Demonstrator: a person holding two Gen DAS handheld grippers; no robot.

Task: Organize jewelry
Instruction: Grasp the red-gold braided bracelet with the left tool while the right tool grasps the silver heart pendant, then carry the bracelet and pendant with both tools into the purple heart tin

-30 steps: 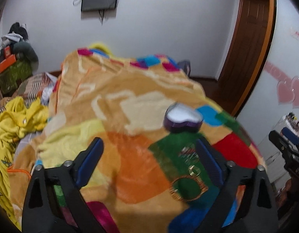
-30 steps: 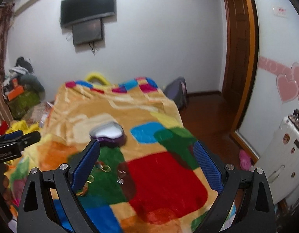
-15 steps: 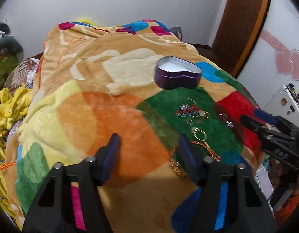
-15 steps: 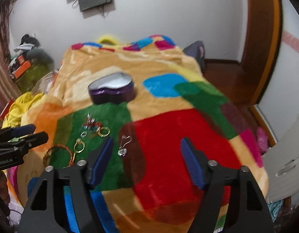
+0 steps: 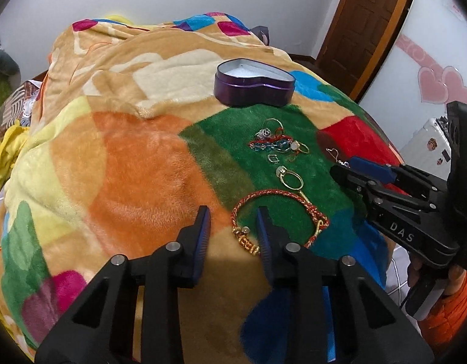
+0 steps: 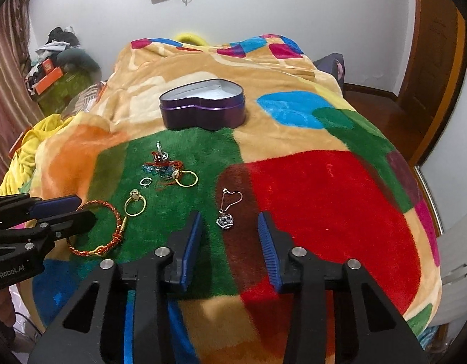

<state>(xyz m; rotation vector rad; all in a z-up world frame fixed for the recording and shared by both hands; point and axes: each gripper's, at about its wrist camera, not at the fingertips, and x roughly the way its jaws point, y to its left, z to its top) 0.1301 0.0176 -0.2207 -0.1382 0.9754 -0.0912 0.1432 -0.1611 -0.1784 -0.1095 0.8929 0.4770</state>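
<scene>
An open purple heart-shaped tin (image 5: 254,83) (image 6: 203,105) stands on the colourful blanket (image 5: 127,166) (image 6: 324,200). In front of it on the green patch lie a red-gold rope bracelet (image 5: 282,217) (image 6: 98,230), a gold ring (image 5: 289,179) (image 6: 136,203), a tangle of small beaded jewelry and rings (image 5: 277,141) (image 6: 168,168), and a silver heart-hook earring (image 6: 229,209) (image 5: 336,156). My left gripper (image 5: 233,217) is open, its jaws over the bracelet's left end. My right gripper (image 6: 230,221) is open, with the earring's charm between its tips.
The bed's edge falls off to the right, toward a wooden floor and door (image 6: 436,60). Piled clothes and boxes (image 6: 57,60) sit at the far left. A white cabinet (image 5: 430,139) stands right of the bed.
Both grippers have come down and forward toward the jewelry. Both jaws have narrowed from wide open. The left now sits at the bracelet, the right at the earring.
</scene>
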